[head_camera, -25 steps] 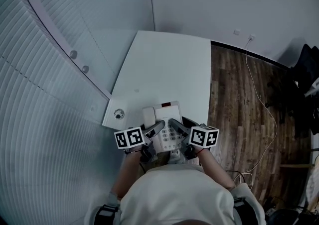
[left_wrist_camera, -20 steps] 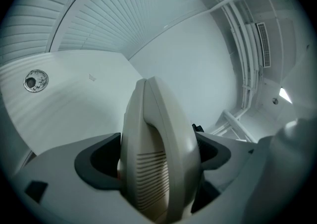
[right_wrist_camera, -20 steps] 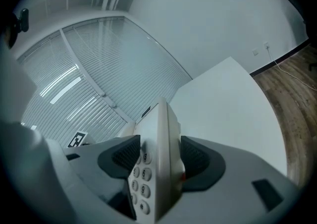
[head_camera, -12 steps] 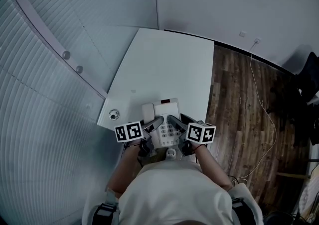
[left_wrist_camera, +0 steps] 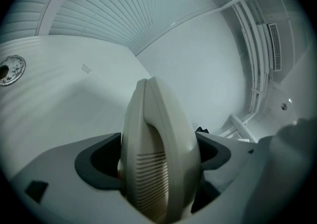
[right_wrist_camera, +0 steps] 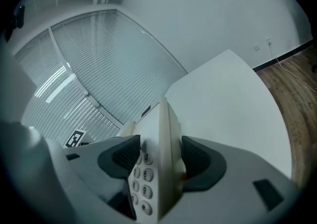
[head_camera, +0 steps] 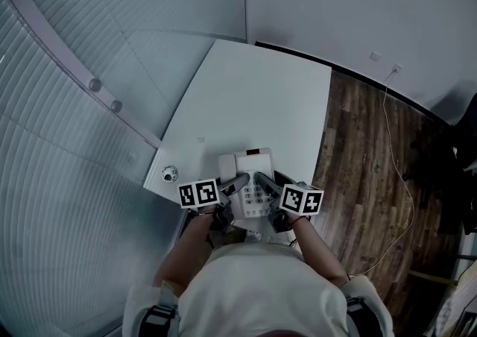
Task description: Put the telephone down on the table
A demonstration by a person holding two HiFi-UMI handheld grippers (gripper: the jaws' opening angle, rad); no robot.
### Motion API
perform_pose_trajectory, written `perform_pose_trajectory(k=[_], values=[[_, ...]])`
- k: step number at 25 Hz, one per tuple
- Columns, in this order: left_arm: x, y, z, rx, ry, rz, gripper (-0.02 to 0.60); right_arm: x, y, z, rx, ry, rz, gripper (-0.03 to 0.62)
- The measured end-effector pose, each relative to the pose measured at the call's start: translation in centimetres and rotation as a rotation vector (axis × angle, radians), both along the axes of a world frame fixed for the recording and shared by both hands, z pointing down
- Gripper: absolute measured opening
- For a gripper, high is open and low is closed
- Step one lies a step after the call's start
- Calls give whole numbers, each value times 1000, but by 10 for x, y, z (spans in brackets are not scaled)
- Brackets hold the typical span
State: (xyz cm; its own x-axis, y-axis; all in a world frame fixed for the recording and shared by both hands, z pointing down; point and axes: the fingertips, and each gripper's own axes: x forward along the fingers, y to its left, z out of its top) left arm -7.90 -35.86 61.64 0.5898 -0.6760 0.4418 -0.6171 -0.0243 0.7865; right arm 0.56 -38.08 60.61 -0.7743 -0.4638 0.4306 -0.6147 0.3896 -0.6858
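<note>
A cream desk telephone (head_camera: 250, 183) with a keypad and a handset on its left side is held over the near end of the white table (head_camera: 253, 104). My left gripper (head_camera: 232, 184) is shut on its handset side (left_wrist_camera: 158, 153). My right gripper (head_camera: 262, 181) is shut on the keypad side, where the number keys (right_wrist_camera: 141, 173) show between the dark pads. Whether the telephone touches the table is hidden from me.
A small round metal fitting (head_camera: 169, 174) sits at the table's near left corner. Slatted blinds (head_camera: 67, 171) run along the left. Wood floor (head_camera: 365, 171) lies to the right, with a white cable (head_camera: 399, 134) trailing from a wall socket.
Both grippers and the telephone have moved forward, further over the near end of the table. The grip on the telephone is unchanged.
</note>
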Motion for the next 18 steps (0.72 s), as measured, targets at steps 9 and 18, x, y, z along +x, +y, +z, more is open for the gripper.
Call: perform_pose_trajectory(k=[9,18], values=[[-1,-24,22,-11,1,-7,438,-3,-25,23,-8,6,-14,267],[-2,-37,39,-25,-15,-17,437,-4,-38,42,-26,5,-14,267]])
